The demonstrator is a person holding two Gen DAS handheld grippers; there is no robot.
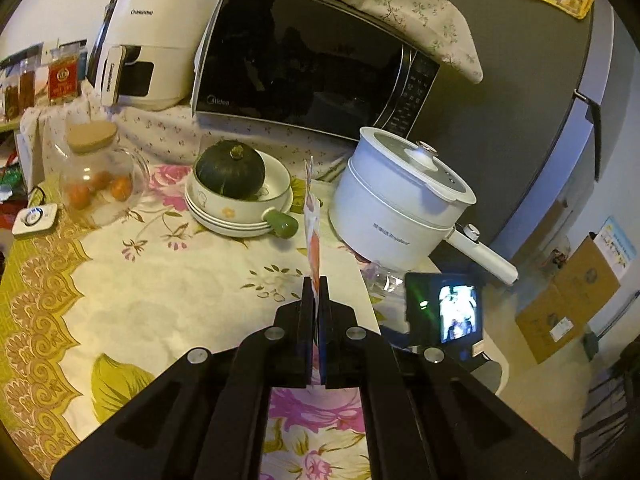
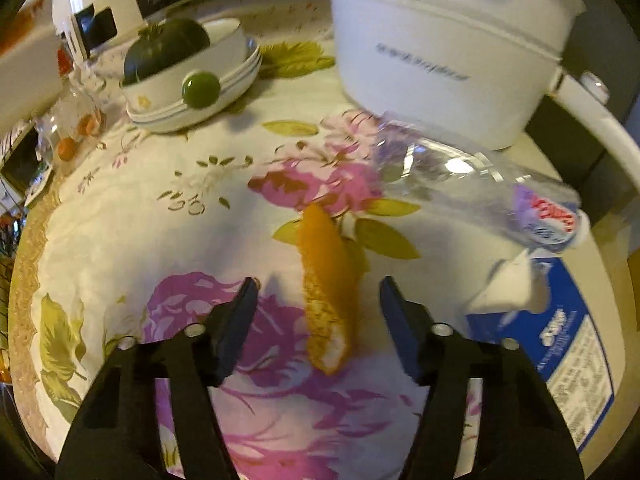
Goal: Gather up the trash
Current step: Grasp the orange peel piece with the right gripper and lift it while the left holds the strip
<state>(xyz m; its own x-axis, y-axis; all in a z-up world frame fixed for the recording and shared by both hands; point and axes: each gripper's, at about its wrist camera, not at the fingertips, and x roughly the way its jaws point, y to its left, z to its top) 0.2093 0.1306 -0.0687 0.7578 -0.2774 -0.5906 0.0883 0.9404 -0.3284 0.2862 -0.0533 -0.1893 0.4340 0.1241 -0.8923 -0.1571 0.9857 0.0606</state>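
Spreading across both views, the flowered tablecloth carries everything. Largest on it is the white electric pot, then the clear plastic bottle lying on its side just in front of it, then a blue-printed tissue pack near the table edge. Smaller again is the strip of orange peel — it lies flat on the cloth between the fingers of the right gripper, whose jaws stand apart on either side, neither pad touching it. The peel looks light, limp and a little slick, so a pinch across its thicker middle should hold best. The left gripper is clamped on a thin wrapper — flimsy, held edge-on and upright above the table.
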